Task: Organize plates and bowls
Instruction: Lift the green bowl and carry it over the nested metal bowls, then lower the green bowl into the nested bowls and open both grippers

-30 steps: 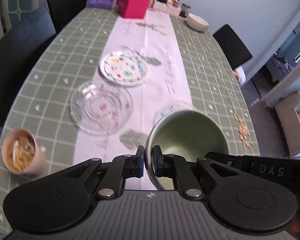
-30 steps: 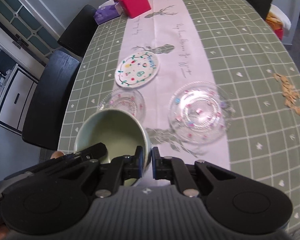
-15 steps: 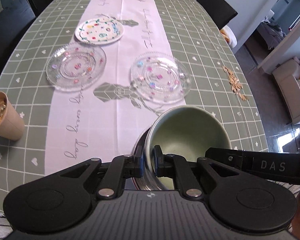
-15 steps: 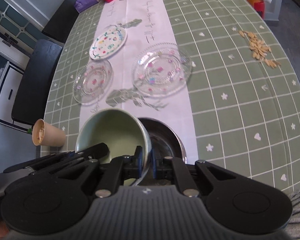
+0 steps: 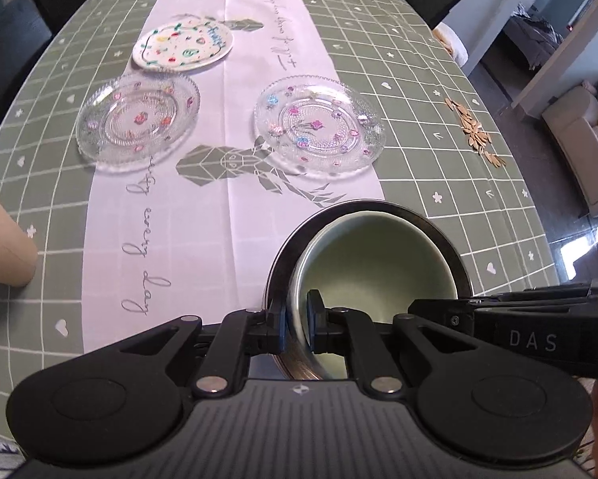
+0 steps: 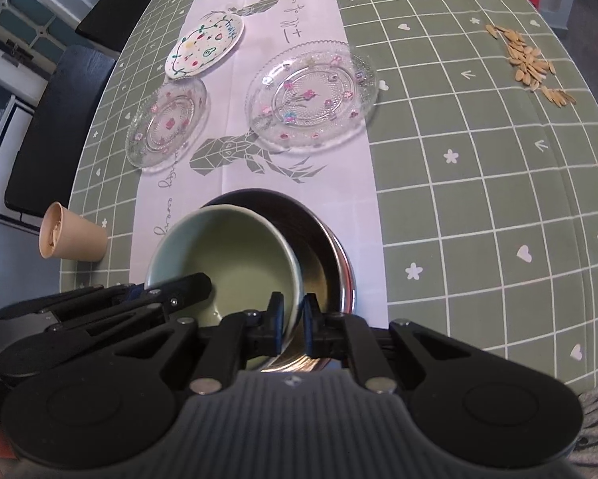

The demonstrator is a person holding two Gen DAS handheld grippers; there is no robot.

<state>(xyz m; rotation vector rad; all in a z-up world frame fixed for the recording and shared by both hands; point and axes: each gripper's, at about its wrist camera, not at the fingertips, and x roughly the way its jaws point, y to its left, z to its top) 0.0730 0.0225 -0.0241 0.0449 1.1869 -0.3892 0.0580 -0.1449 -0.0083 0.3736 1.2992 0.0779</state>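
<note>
A: In the left wrist view, the left gripper (image 5: 297,321) is closed on the rim of the green bowl (image 5: 378,263). The bowl hangs tilted over the metal bowl (image 5: 368,207), at the near table edge.

B: It looks like glazed ceramic, so probably stiff, slippery and breakable. The rim seems the right hold.

A: In the right wrist view, the right gripper (image 6: 291,321) pinches the opposite rim.

B: The glass plate (image 6: 310,95) is well beyond the metal bowl, so there is room.

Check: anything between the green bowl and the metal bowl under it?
Nothing visible. The green bowl, gripped at opposite rim points by the left tongs and right tongs, hangs tilted over the metal bowl, whose visible inside looks empty.
</note>
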